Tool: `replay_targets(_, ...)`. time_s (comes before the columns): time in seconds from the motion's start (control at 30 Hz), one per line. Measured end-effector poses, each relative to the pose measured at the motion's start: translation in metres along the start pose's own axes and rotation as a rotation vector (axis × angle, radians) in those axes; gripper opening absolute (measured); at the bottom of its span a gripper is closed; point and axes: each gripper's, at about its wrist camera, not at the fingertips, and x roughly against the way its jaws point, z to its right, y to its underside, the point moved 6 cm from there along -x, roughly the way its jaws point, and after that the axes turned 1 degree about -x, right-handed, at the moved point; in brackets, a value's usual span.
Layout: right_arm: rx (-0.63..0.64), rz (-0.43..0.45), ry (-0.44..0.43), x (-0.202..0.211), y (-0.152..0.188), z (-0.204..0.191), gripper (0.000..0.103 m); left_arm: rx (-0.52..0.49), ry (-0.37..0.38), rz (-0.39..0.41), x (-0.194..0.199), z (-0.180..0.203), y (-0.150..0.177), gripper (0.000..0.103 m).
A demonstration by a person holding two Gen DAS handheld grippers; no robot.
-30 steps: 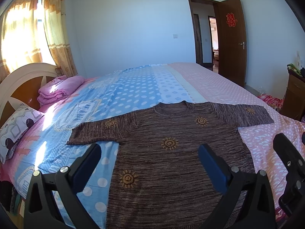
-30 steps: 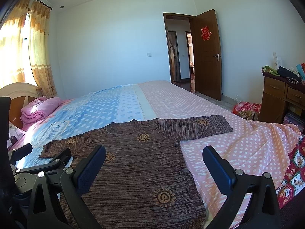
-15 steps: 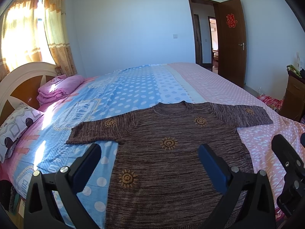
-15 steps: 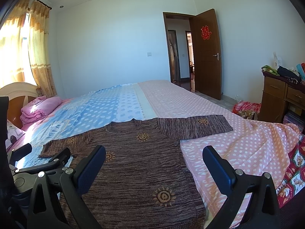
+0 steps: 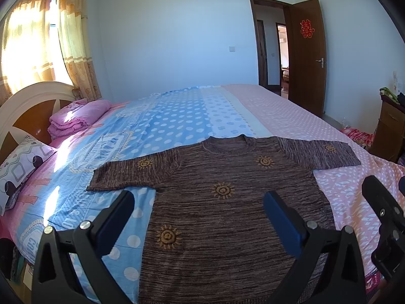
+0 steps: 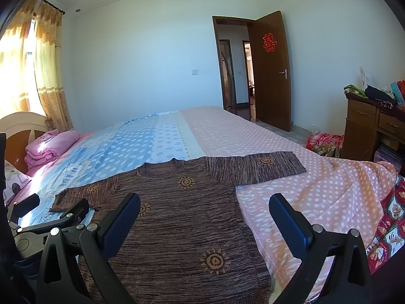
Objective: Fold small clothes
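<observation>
While spread flat on bed [image 5: 192,116]: brown sweater [image 5: 227,202], both tongs [image 5: 200,217] [image 6: 205,217] spread, empty.

The sweater [image 5: 227,217] is streaky brown with orange sun motifs. The bedsheet [image 5: 177,119] is blue with white dots on one side, pink with white dots on the other. The folded blanket [image 5: 76,119] is pink.

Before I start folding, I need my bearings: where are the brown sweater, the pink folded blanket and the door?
brown sweater [image 5: 222,190], left wrist view, middle sun motif on chest.
pink folded blanket [image 5: 76,121], left wrist view, top fold.
door [image 6: 270,76], right wrist view, panel centre.
</observation>
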Motion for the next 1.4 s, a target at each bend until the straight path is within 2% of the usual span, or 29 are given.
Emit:
replay_targets(0.57,-0.005,-0.006,0.01,-0.002,0.001,0.005,0.102,0.002,0.003,-0.001,0.0,0.0,0.001,0.103)
replay_targets(1.0,-0.016,-0.042,0.028,-0.017,0.007,0.01,0.102,0.01,0.007,-0.025,-0.011,-0.002,0.005,0.103)
replay_targets(1.27,-0.021,-0.055,0.04,-0.043,0.003,0.017,0.102,0.016,0.016,-0.054,-0.033,-0.005,0.009,0.103)
replay_targets(1.4,-0.039,-0.105,0.024,-0.073,0.007,0.023,0.102,0.029,0.06,-0.086,-0.055,-0.005,0.011,0.103)
